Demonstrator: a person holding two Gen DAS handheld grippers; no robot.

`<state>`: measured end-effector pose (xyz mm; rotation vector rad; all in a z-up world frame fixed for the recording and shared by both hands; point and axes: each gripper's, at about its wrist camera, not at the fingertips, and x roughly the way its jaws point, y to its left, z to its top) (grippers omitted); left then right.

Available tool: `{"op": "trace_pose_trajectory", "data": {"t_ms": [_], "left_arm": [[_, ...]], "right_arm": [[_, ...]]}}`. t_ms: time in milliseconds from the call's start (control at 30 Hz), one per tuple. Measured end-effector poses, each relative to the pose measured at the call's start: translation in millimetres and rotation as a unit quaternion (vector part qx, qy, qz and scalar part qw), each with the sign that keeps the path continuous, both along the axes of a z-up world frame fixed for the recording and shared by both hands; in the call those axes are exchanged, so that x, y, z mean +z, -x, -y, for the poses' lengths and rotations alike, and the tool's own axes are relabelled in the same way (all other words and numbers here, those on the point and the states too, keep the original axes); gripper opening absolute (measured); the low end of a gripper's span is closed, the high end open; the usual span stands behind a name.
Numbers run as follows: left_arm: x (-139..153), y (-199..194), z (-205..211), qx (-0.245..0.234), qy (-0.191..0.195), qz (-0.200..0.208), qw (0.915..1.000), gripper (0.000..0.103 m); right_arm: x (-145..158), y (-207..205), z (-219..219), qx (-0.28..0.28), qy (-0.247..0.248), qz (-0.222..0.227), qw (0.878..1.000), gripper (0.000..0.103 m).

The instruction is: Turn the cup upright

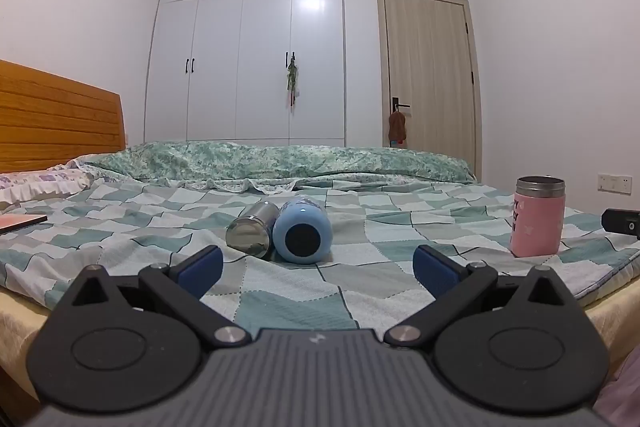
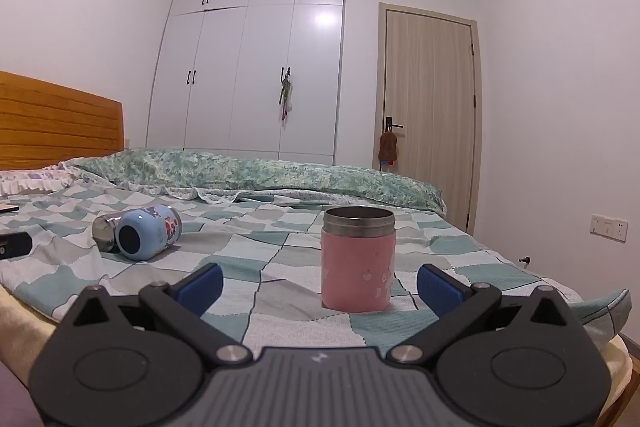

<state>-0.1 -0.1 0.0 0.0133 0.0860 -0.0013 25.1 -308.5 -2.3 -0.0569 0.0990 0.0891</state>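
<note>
A light blue cup (image 1: 303, 233) lies on its side on the checked bedspread, its base towards me, with a steel cup (image 1: 253, 229) lying beside it on its left. Both also show in the right wrist view, the blue cup (image 2: 148, 233) and the steel cup (image 2: 103, 227) at the left. A pink cup (image 2: 358, 259) with a steel rim stands upright; it also shows in the left wrist view (image 1: 538, 217) at the right. My left gripper (image 1: 318, 267) is open and empty, short of the lying cups. My right gripper (image 2: 320, 285) is open and empty, just short of the pink cup.
The bed (image 1: 120, 227) has a wooden headboard (image 1: 56, 111) at the left and a rolled green quilt (image 1: 280, 159) across the back. A flat book (image 1: 20, 221) lies at the left. White wardrobe (image 1: 248, 47) and door (image 1: 430, 67) stand behind. The other gripper's tip (image 1: 622, 221) shows at the right edge.
</note>
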Motion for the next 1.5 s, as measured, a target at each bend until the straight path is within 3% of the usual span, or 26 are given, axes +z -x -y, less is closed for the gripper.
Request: {"op": "trace_pose_trajectory", "data": {"t_ms": [1500], "left_arm": [[-2.2, -1.6, 4.0, 0.0, 0.0, 0.001, 1.0, 0.103]], "right_arm": [[0.1, 1.0, 0.0, 0.0, 0.003, 0.001, 1.0, 0.103]]}}
